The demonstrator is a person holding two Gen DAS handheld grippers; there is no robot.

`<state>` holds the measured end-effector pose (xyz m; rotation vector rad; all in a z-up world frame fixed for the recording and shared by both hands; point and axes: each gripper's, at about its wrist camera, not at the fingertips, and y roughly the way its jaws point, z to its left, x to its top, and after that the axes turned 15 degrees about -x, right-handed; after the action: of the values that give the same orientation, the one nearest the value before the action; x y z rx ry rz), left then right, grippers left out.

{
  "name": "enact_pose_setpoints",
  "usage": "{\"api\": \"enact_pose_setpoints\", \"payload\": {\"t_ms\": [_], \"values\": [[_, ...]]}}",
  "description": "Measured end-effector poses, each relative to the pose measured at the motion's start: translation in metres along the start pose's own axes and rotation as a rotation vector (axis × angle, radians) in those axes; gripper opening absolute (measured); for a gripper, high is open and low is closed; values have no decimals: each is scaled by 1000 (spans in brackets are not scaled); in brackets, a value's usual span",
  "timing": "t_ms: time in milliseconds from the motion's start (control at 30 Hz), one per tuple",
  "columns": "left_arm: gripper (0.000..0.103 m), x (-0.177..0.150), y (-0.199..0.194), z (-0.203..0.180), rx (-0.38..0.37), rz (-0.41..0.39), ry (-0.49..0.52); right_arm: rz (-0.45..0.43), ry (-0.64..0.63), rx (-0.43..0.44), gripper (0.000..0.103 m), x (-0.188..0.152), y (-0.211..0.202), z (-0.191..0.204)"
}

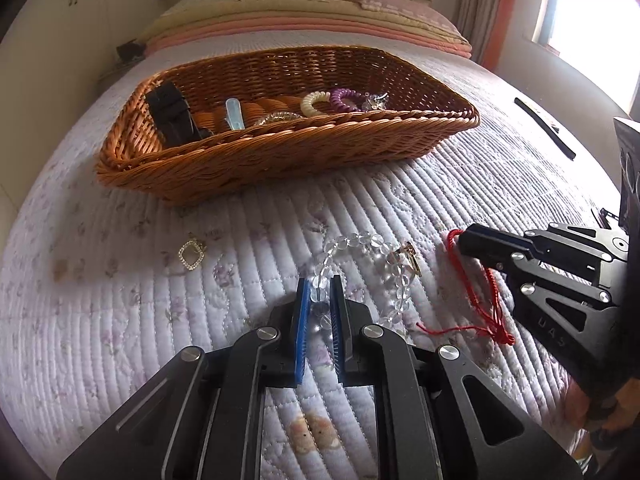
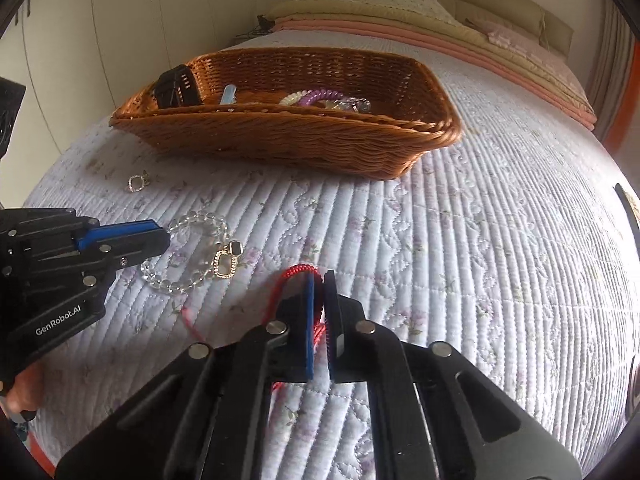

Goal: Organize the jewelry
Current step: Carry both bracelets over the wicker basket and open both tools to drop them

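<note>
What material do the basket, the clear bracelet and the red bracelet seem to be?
Basket: woven wicker or rattan-look plastic, glossy brown strands. Clear bracelet: round see-through beads, glass or crystal perhaps. Red bracelet: braided cord, matte, with loose thread ends.

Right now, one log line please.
left gripper: shut on clear bead bracelet | right gripper: shut on red cord bracelet | basket: behind
</note>
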<state>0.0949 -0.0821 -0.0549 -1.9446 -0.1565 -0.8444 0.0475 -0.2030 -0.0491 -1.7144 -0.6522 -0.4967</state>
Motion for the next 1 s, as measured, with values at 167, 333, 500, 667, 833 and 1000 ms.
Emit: {"api": "enact_pose_setpoints", "payload": {"t_ms": [167, 333, 500, 667, 833, 1000], "values": [[10, -2, 0, 0, 1, 1, 5, -15, 59, 21, 3, -7, -5, -18], [7, -5, -1, -3, 10, -6, 23, -21, 87, 30, 3, -10, -8, -28], [6, -8, -5, -2, -13, -19, 19, -39, 100, 42, 3, -12, -14, -31], [6, -14, -17, -1, -53, -43, 8, -52, 101, 53, 3, -15, -18, -32], [6, -18, -32, 0, -95, -82, 6, -66, 121, 64, 3, -15, -22, -35], [6, -16, -50, 2, -160, -130, -4, -83, 132, 83, 3, -14, -31, -37]]}}
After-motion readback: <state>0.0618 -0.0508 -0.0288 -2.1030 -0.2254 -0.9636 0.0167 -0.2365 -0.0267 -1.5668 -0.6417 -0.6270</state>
